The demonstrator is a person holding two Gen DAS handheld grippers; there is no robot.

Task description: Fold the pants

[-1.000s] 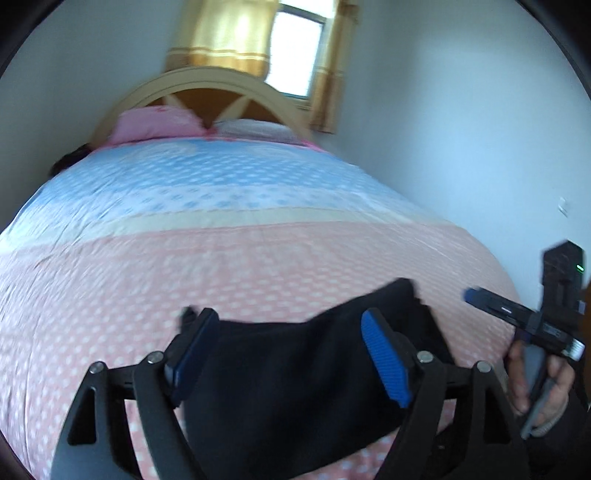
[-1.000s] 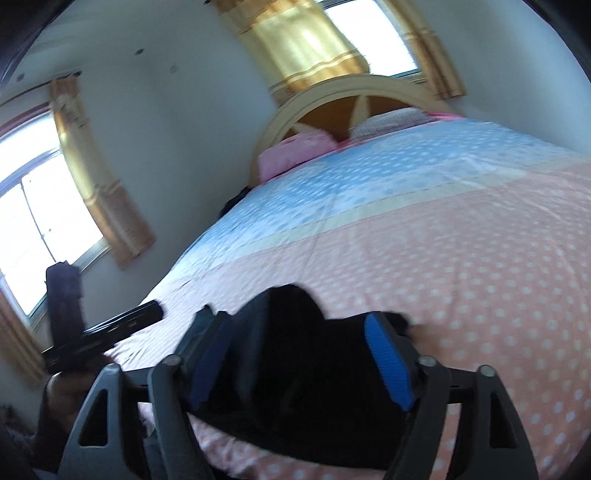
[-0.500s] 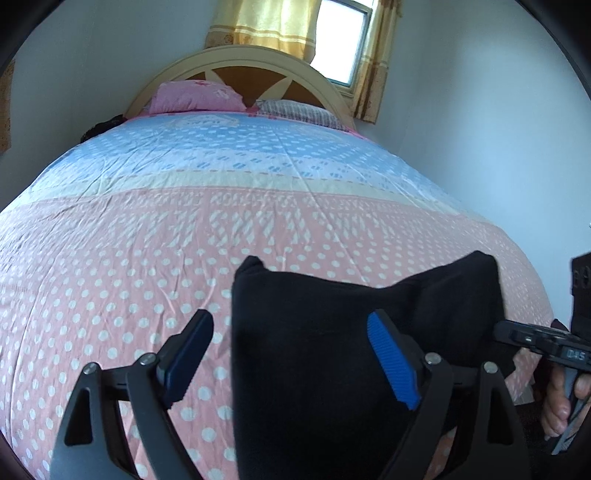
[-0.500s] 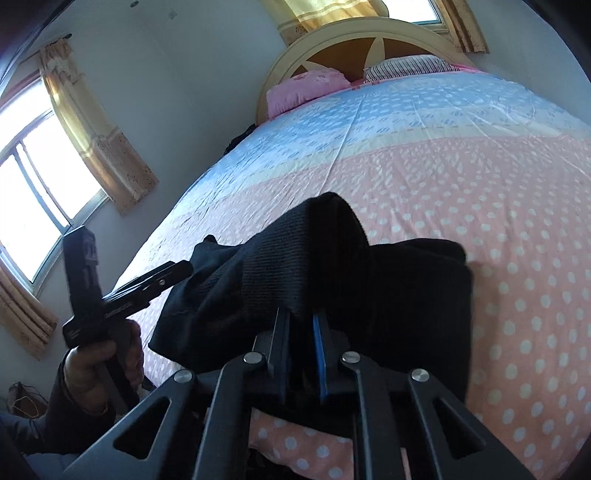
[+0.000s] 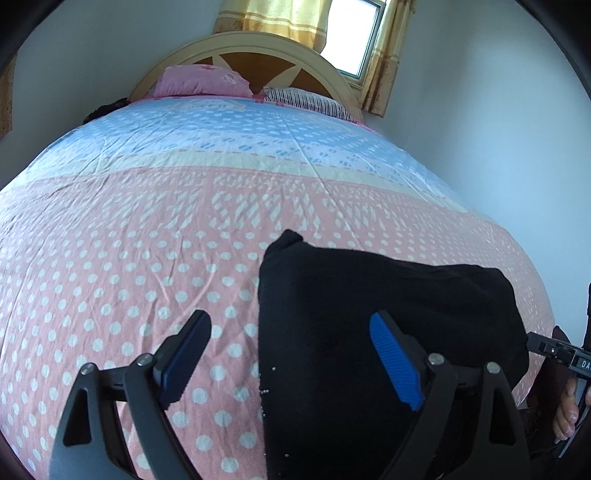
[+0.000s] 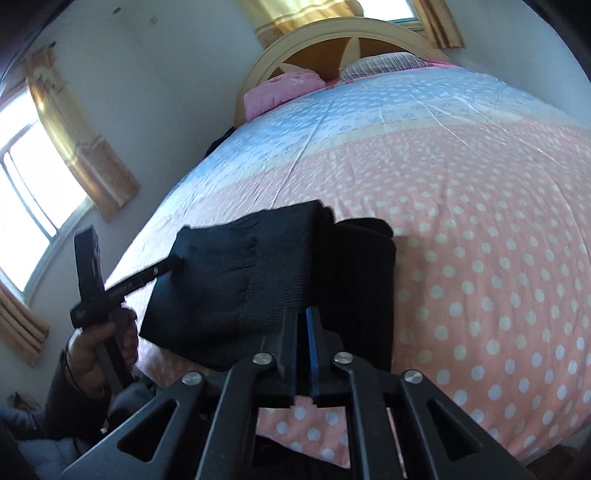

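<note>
The black pants [image 5: 369, 314] lay folded in a thick bundle on the bed [image 5: 129, 240], close to its near edge, and a ribbed knitted part was on top in the right wrist view [image 6: 280, 266]. The right tongs [image 6: 301, 354] were closed, with the two pads almost pressed together just at the near edge of the bundle; whether cloth was caught between them I cannot tell. The left tongs [image 5: 291, 365] were wide open and held nothing: the bright blue pad [image 5: 395, 365] was over the black cloth, and the dark pad [image 5: 186, 354] was over the bare cover to the left of the pants' edge. In the right wrist view the left tongs [image 6: 173, 263] reached the far left corner of the bundle, held by a hand [image 6: 99, 343] in a dark sleeve. The cover under the pants was pink with white dots, and farther from the tongs it became cream and then light blue. Beyond that were a pink pillow [image 5: 199, 81], a striped pillow [image 5: 306, 101], an arched headboard [image 5: 236, 44] and yellow curtains [image 5: 273, 14] at a window.
</note>
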